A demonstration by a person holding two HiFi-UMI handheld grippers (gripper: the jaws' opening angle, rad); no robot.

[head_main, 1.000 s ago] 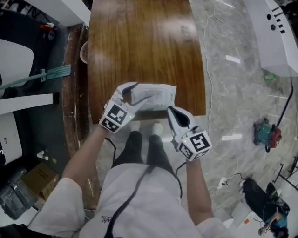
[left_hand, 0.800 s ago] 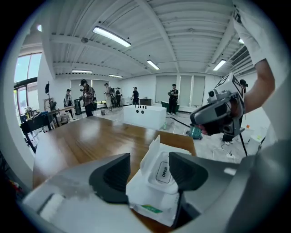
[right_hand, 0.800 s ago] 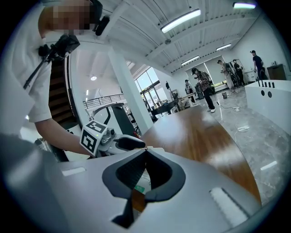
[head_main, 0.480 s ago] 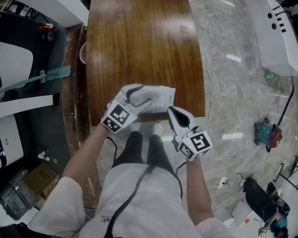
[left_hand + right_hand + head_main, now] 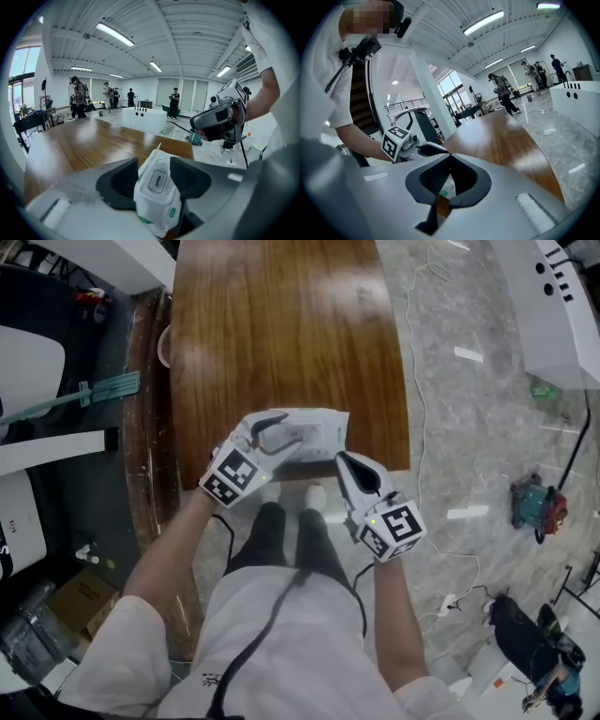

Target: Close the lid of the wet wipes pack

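The white wet wipes pack (image 5: 314, 434) lies on the wooden table (image 5: 281, 324) close to its front edge. In the left gripper view its lid (image 5: 158, 180), marked OPEN, lies flat on the pack's top. My left gripper (image 5: 269, 434) straddles the pack's left end. Its jaws are closing with the pack (image 5: 157, 197) between them, and both pads touch the pack's sides. My right gripper (image 5: 346, 462) hangs just off the table's front edge, right of the pack, shut with nothing in it; its tips (image 5: 449, 156) meet.
The table's front edge (image 5: 366, 468) runs right under the pack. To the right is marble floor with a cable (image 5: 420, 381), a green and red tool (image 5: 536, 507) and a white unit (image 5: 553, 306). People stand far behind the table (image 5: 79, 96).
The left gripper's jaws have narrowed around the pack's left end and slid a little further onto it. The right gripper has stayed where it was.
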